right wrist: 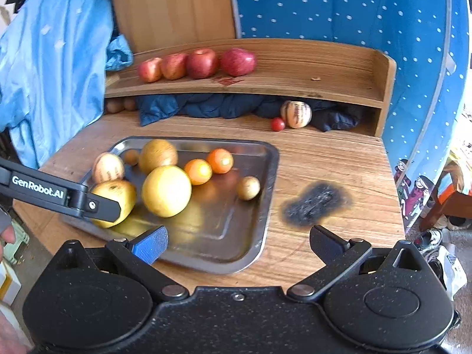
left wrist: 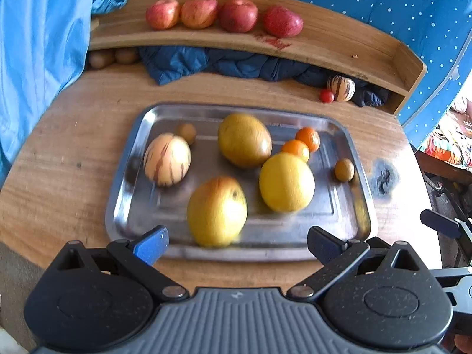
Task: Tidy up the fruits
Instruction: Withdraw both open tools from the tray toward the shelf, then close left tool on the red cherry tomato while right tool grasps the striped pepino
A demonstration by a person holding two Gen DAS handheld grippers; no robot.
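A steel tray (left wrist: 124, 206) holds a yellow-red apple (left wrist: 216, 211), a yellow round fruit (left wrist: 286, 181), a brown-green pear (left wrist: 244, 140), a striped melon (left wrist: 166, 159), two oranges (left wrist: 308, 138) and two small brown fruits. My left gripper (left wrist: 237, 244) is open at the tray's near edge, and the apple lies just ahead between its fingers. One of those fingers (right wrist: 100, 205) crosses the apple (right wrist: 118, 194) in the right wrist view. My right gripper (right wrist: 237, 243) is open and holds nothing, over the tray's near right corner (right wrist: 250, 253).
A wooden shelf (left wrist: 324, 44) at the back carries several red apples (left wrist: 237, 14). Under it lie a dark blue cloth (left wrist: 221, 62), another striped melon (left wrist: 340, 88), a cherry tomato (left wrist: 327, 96) and brown fruits (left wrist: 101, 57). A burn mark (right wrist: 315, 203) darkens the table right of the tray.
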